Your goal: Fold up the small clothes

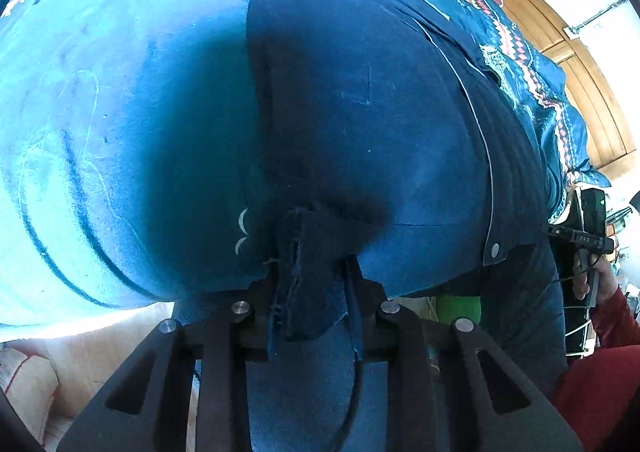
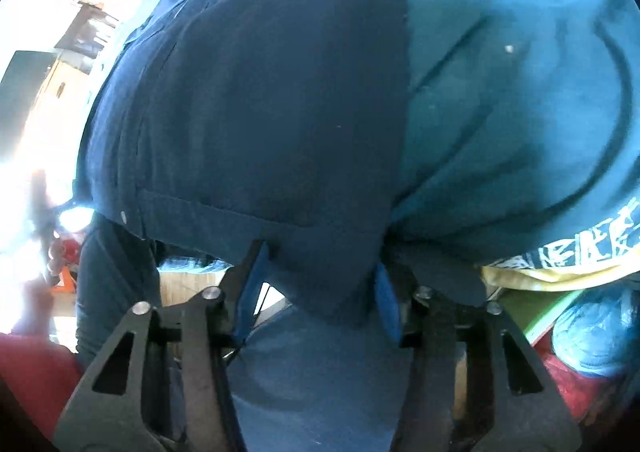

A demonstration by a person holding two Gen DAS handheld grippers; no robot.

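Observation:
A dark navy shirt (image 1: 360, 112) with white piping and snap buttons lies spread on a teal blanket (image 1: 100, 92). My left gripper (image 1: 314, 276) is at the shirt's near hem, shut on a bunched fold of the hem corner (image 1: 308, 252). In the right wrist view the same shirt (image 2: 260, 92) covers the teal blanket (image 2: 520, 92). My right gripper (image 2: 320, 276) straddles the other near corner. Its jaws stand apart with cloth hanging between them. The blue pad (image 2: 252, 284) on the left finger shows bare, not pressed on the cloth.
A patterned bedspread border (image 1: 532, 64) runs along the far side, with a wooden door (image 1: 592, 100) beyond. A hand in a red sleeve (image 1: 600, 284) holds a black handle at the right edge. Yellow cloth (image 2: 540, 276) hangs below the blanket edge. Light flooring (image 2: 184, 284) lies below.

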